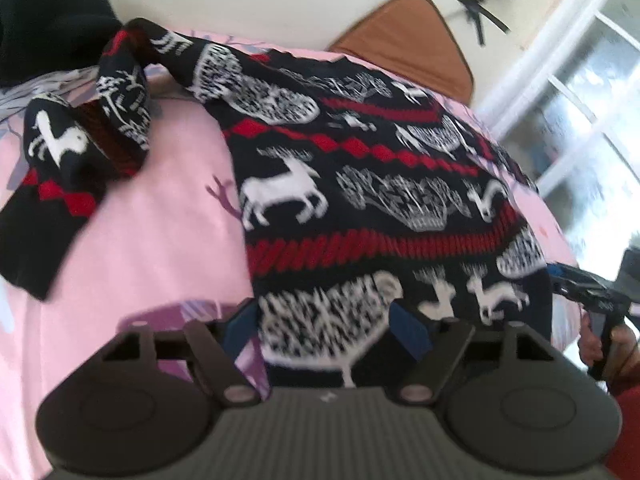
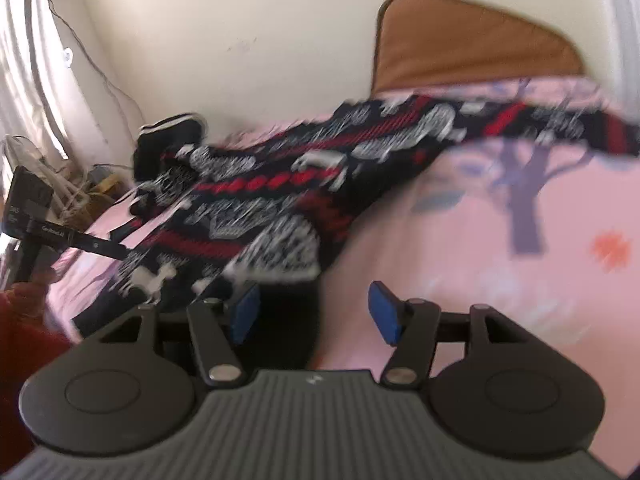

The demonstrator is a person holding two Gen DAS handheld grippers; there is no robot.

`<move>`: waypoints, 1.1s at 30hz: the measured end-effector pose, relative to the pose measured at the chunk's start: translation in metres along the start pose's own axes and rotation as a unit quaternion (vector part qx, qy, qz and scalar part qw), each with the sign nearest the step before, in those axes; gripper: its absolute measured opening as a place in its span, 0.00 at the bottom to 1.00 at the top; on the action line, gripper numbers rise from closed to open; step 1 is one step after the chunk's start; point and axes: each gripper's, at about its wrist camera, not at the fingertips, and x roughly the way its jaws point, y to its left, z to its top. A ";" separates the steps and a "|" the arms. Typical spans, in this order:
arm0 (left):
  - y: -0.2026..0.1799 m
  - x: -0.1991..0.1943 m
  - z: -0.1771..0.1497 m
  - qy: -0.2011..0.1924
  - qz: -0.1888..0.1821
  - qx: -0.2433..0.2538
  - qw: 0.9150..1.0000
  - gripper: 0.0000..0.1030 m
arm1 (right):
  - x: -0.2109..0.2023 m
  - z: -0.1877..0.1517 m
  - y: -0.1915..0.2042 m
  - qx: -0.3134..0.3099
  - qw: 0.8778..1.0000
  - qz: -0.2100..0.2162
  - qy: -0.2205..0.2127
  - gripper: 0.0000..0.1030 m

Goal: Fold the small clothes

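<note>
A small black sweater [image 1: 360,184] with red bands and white deer lies spread on a pink bedsheet [image 1: 152,248]. One sleeve [image 1: 72,152] lies crumpled out to the left. My left gripper [image 1: 324,328] is open, its blue pads either side of the sweater's near hem. In the right wrist view the sweater [image 2: 280,200] lies blurred to the left and ahead. My right gripper [image 2: 314,312] is open, with the sweater's near corner between and just ahead of the pads. It also shows at the right edge of the left wrist view [image 1: 588,292].
A brown cushion [image 2: 472,44] leans on the cream wall behind the bed. A dark striped garment [image 1: 48,20] lies at the far left. A window [image 1: 592,120] is on the right, a curtain [image 2: 28,56] and cables on the left.
</note>
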 end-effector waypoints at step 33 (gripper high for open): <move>0.047 -0.079 -0.041 -0.101 0.085 -0.061 0.989 0.51 | 0.081 0.093 0.098 -0.154 0.988 -0.002 -0.015 0.43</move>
